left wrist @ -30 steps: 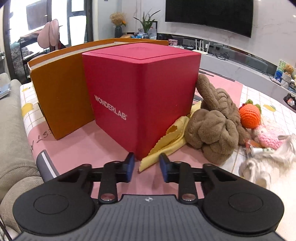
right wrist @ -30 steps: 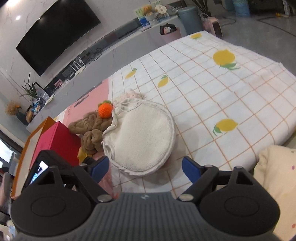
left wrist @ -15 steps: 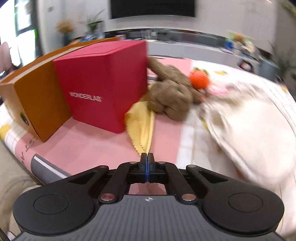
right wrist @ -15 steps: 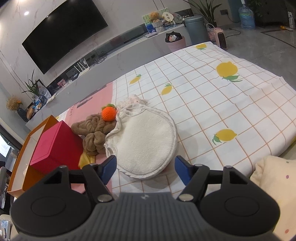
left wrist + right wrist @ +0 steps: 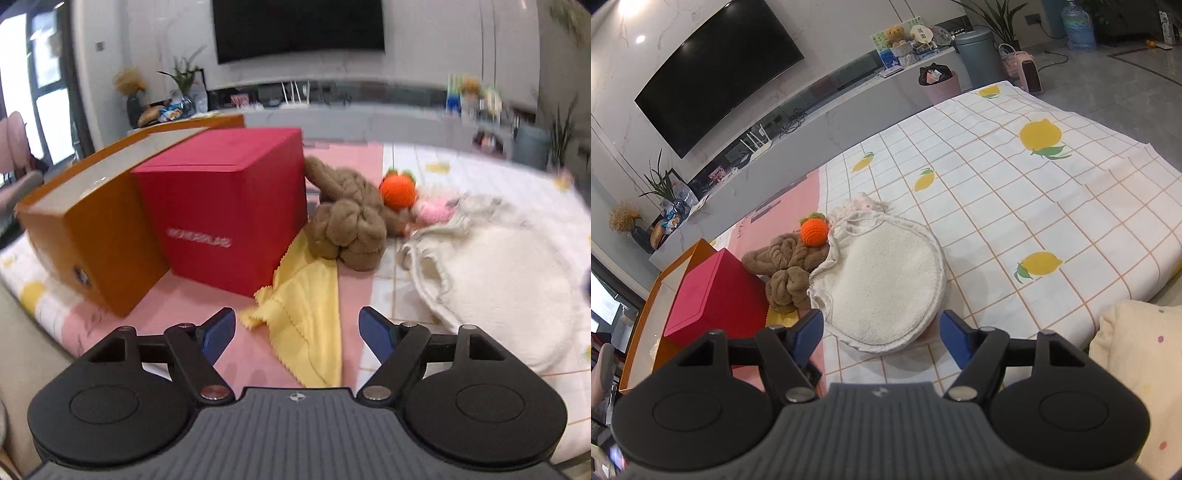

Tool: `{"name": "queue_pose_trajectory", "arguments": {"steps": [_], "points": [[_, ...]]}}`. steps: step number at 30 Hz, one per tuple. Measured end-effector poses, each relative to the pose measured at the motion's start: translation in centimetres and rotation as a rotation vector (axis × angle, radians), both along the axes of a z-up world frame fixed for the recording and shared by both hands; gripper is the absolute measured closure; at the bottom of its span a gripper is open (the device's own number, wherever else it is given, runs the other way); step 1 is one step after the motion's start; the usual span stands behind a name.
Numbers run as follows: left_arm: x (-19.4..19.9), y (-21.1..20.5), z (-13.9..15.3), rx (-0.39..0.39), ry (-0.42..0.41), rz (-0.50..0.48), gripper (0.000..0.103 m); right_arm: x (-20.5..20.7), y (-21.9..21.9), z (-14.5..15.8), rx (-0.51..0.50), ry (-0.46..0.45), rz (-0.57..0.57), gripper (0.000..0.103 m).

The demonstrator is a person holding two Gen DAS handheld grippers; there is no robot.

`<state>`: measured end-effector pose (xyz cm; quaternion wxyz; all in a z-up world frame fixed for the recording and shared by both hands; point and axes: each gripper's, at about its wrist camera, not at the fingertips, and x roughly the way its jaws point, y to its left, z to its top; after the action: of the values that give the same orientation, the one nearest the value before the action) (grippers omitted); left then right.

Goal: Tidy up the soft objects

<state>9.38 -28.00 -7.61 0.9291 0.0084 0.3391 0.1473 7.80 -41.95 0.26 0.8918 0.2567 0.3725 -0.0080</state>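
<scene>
Our left wrist view looks low and close across the table at the red box [image 5: 229, 210] at eleven o'clock. Our right wrist view looks down from higher, box [image 5: 713, 291] at nine; both share the white round pad [image 5: 509, 291] [image 5: 886, 288].

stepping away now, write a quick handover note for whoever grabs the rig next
Left hand-held gripper: jaws have just been opening, now wide, empty, the flat yellow cloth between them untouched.
Right hand-held gripper: open, empty, facing the round white fluffy pad.
Brown knotted plush, orange crochet ball and pink knitted toy lie loose beside the closed red box and orange box.
Done: nothing visibly stowed. Left: all soft items.
</scene>
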Motion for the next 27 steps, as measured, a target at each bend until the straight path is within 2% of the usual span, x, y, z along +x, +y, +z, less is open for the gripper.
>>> {"name": "queue_pose_trajectory", "arguments": {"steps": [3, 5, 7, 10, 11, 12, 13, 14, 15, 17, 18, 25, 27], "points": [[2.6, 0.1, -0.8, 0.024, 0.046, 0.062, 0.013, 0.1, 0.1, 0.0, -0.003, -0.001, 0.007, 0.033], [3.9, 0.7, -1.4, -0.007, 0.074, 0.107, 0.013, 0.2, 0.2, -0.1, -0.005, 0.004, 0.013, 0.032], [5.1, 1.2, -2.3, -0.04, 0.114, 0.111, 0.013, 0.4, 0.2, -0.3, -0.009, 0.01, 0.014, 0.032], [5.2, 1.6, -2.5, -0.048, 0.074, 0.091, 0.019, 0.6, 0.2, -0.6, -0.016, 0.018, 0.013, 0.03], [5.2, 1.7, -2.7, -0.06, 0.058, 0.087, 0.029, 0.7, 0.1, -0.7, -0.019, 0.02, 0.017, 0.025], [5.0, 2.0, -2.8, -0.081, 0.038, 0.078, 0.047, 0.9, 0.2, -0.8, -0.024, 0.019, 0.03, 0.016], [4.7, 2.1, -2.9, -0.104, 0.021, 0.059, 0.059, 1.2, 0.4, -0.8, -0.033, 0.018, 0.049, 0.012], [4.4, 2.0, -2.9, -0.099, 0.013, 0.047, 0.083, 1.3, 0.6, -0.8, -0.047, 0.012, 0.058, 0.008], [4.1, 1.7, -2.9, -0.067, 0.022, 0.042, 0.097, 1.5, 0.8, -0.8, -0.07, 0.003, 0.057, 0.006], [3.5, 1.1, -2.9, -0.014, 0.043, 0.03, 0.097, 1.9, 1.1, -0.8, -0.118, -0.012, 0.05, 0.006], [3.1, 1.0, -2.8, -0.013, 0.049, 0.015, 0.097, 2.1, 1.2, -0.9, -0.136, -0.017, 0.052, 0.006], [0.2, 2.8, -1.1, -0.136, 0.157, -0.22, 0.098, 3.3, 1.1, -2.2, -0.16, -0.002, 0.072, 0.005], [-1.1, 3.4, -0.3, -0.116, 0.149, -0.276, 0.098, 3.7, 1.5, -2.6, -0.173, -0.006, 0.094, 0.005]]}}
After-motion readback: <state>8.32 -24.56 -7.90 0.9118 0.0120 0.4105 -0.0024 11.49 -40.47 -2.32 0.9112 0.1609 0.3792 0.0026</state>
